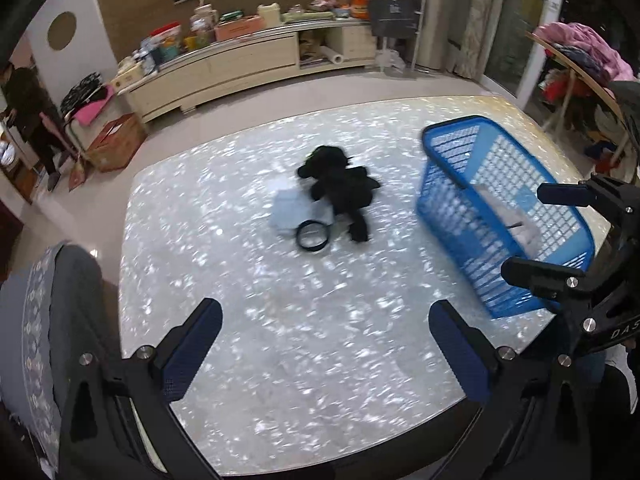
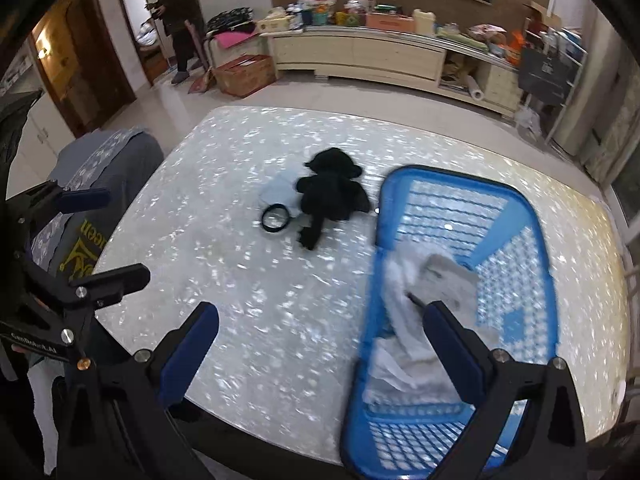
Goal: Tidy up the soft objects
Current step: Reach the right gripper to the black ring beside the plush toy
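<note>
1. I am holding my left claw (image 1: pixel 325 344) spread wide and empty over the near edge of the table (image 1: pixel 304 360).
2. My right claw (image 2: pixel 320 344) is hanging just as wide and empty, one finger over the blue basket (image 2: pixel 540 264), where white cloth (image 2: pixel 404 344) is already lying, probably dropped in as sorted.
3. Farther out, a black plush toy (image 1: pixel 340 188) is waiting, touching a pale pouch (image 1: pixel 292 210) and a black ring (image 1: pixel 313 236).
4. Readable writing: "DAS" on the right claw's frame; other lettering is blurring out.
</note>
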`<state>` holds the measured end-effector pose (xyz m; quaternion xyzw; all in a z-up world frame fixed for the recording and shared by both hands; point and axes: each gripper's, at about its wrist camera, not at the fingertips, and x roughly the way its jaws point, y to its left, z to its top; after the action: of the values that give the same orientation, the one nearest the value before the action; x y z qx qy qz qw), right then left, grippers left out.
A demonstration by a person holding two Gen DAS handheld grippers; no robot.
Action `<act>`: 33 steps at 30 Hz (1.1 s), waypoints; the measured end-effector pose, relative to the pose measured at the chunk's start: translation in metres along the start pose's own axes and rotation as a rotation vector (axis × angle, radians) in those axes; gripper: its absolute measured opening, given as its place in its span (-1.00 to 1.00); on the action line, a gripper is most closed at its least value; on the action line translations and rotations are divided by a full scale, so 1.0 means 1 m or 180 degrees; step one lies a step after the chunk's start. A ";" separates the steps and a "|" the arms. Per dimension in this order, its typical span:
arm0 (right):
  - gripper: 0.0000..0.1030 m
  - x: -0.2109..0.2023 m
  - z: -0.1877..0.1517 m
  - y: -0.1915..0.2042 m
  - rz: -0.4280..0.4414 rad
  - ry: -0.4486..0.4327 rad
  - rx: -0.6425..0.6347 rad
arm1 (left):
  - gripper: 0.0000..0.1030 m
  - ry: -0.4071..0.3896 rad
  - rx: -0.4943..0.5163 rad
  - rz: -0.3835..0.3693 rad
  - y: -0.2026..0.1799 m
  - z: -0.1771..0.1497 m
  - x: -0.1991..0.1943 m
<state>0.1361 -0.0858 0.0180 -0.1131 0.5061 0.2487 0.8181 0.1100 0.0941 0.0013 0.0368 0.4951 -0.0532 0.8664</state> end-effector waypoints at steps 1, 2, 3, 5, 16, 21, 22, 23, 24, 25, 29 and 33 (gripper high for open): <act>0.99 0.005 0.004 0.005 0.0017 0.0016 -0.0032 | 0.99 0.0007 -0.0040 -0.0009 0.007 -0.003 0.001; 0.99 0.009 0.008 0.011 0.0035 0.0030 -0.0057 | 0.99 0.0013 -0.0078 -0.0013 0.014 -0.006 0.002; 0.99 0.015 0.012 0.018 0.0056 0.0046 -0.0103 | 0.99 0.0018 -0.0111 -0.0012 0.019 -0.008 0.004; 0.99 0.027 0.018 0.029 0.0092 0.0100 -0.0167 | 0.99 0.0040 -0.0188 -0.0001 0.033 -0.013 0.008; 0.79 0.102 0.046 0.082 0.0148 0.0379 -0.0526 | 0.99 0.0178 -0.0506 0.0088 0.099 -0.032 0.050; 0.51 0.139 0.060 0.096 0.0203 0.0538 -0.0635 | 0.99 0.0208 -0.0568 0.0145 0.122 -0.037 0.074; 0.46 0.145 0.063 0.099 0.0203 0.0550 -0.0659 | 0.99 0.0218 -0.0587 0.0151 0.127 -0.037 0.080; 0.44 0.154 0.066 0.101 0.0189 0.0577 -0.0677 | 0.99 0.0228 -0.0604 0.0156 0.131 -0.037 0.085; 0.35 0.158 0.068 0.102 0.0179 0.0602 -0.0685 | 0.99 0.0233 -0.0619 0.0159 0.135 -0.037 0.090; 0.27 0.164 0.070 0.103 0.0167 0.0637 -0.0699 | 0.99 0.0236 -0.0631 0.0154 0.138 -0.037 0.094; 0.05 0.189 0.076 0.105 0.0148 0.0749 -0.0743 | 0.99 0.0257 -0.0644 0.0114 0.149 -0.033 0.111; -0.18 0.210 0.080 0.102 0.0105 0.0839 -0.0729 | 0.99 0.0269 -0.0581 0.0103 0.151 -0.029 0.125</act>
<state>0.2205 0.0973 -0.1237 -0.2289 0.5791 0.3012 0.7222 0.1677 0.2406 -0.1196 -0.0322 0.5333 0.0077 0.8453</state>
